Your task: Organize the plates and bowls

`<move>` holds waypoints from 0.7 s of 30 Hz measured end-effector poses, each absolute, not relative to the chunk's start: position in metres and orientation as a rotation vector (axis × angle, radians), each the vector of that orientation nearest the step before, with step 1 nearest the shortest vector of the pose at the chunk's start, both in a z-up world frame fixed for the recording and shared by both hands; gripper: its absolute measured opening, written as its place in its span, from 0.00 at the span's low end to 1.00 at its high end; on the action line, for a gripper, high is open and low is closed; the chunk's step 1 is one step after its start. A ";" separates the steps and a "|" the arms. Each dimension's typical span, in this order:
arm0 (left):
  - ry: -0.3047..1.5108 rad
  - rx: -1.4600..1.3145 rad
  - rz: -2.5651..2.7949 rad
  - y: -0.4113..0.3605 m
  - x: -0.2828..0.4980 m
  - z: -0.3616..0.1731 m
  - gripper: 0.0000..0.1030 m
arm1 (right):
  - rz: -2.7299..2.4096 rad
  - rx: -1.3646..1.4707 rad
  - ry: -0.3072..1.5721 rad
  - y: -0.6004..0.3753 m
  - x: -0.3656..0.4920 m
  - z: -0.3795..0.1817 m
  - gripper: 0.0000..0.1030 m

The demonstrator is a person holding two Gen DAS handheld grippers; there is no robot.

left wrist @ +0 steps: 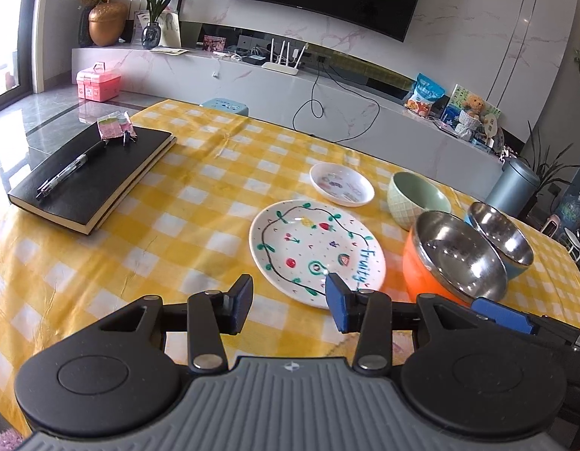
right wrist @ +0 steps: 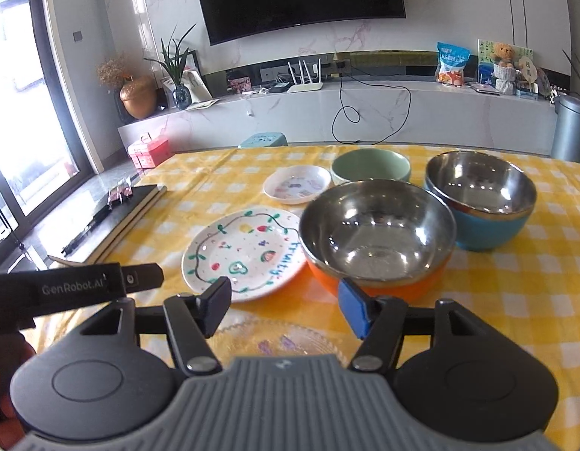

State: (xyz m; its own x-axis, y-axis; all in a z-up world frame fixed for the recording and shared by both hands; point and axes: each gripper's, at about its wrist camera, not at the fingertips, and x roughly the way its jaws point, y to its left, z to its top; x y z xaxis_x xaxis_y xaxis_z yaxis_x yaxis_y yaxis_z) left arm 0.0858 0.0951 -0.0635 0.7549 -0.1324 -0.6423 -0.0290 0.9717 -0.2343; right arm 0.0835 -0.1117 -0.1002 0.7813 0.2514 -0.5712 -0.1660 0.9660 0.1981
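Note:
A white plate painted with fruit and the word "fruity" [left wrist: 316, 251] [right wrist: 244, 251] lies on the yellow checked table. Behind it is a small white dish [left wrist: 341, 183] [right wrist: 297, 186]. A green bowl [left wrist: 415, 199] [right wrist: 370, 165], an orange steel-lined bowl [left wrist: 455, 259] [right wrist: 376, 233] and a blue steel-lined bowl [left wrist: 504, 236] [right wrist: 481, 195] stand to the right. A clear glass plate [right wrist: 282, 338] lies under my right gripper. My left gripper [left wrist: 288, 300] is open above the fruity plate's near edge. My right gripper [right wrist: 284, 306] is open just before the orange bowl.
A black notebook [left wrist: 90, 180] [right wrist: 117, 218] with a pen [left wrist: 71, 169] and clips lies at the table's left. The left gripper's body [right wrist: 75, 285] shows at the left of the right wrist view. A grey bin [left wrist: 515, 184] stands beyond the table's right edge.

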 end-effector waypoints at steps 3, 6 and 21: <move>0.710 -0.265 -0.050 0.102 0.093 -0.069 0.48 | 0.212 0.173 0.639 -0.107 0.094 -0.104 0.57; 0.713 -0.280 -0.048 0.106 0.100 -0.075 0.48 | 0.209 0.224 0.665 -0.104 0.106 -0.111 0.51; 0.742 -0.321 -0.052 0.118 0.151 -0.103 0.44 | 0.099 0.361 0.756 -0.094 0.148 -0.148 0.31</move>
State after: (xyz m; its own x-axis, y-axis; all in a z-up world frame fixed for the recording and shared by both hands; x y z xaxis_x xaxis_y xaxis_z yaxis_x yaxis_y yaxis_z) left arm 0.1514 0.1179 -0.1029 0.7383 -0.1594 -0.6553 -0.0659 0.9499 -0.3054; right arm 0.1484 -0.0937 -0.1481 0.7261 0.2162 -0.6527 0.0411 0.9339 0.3551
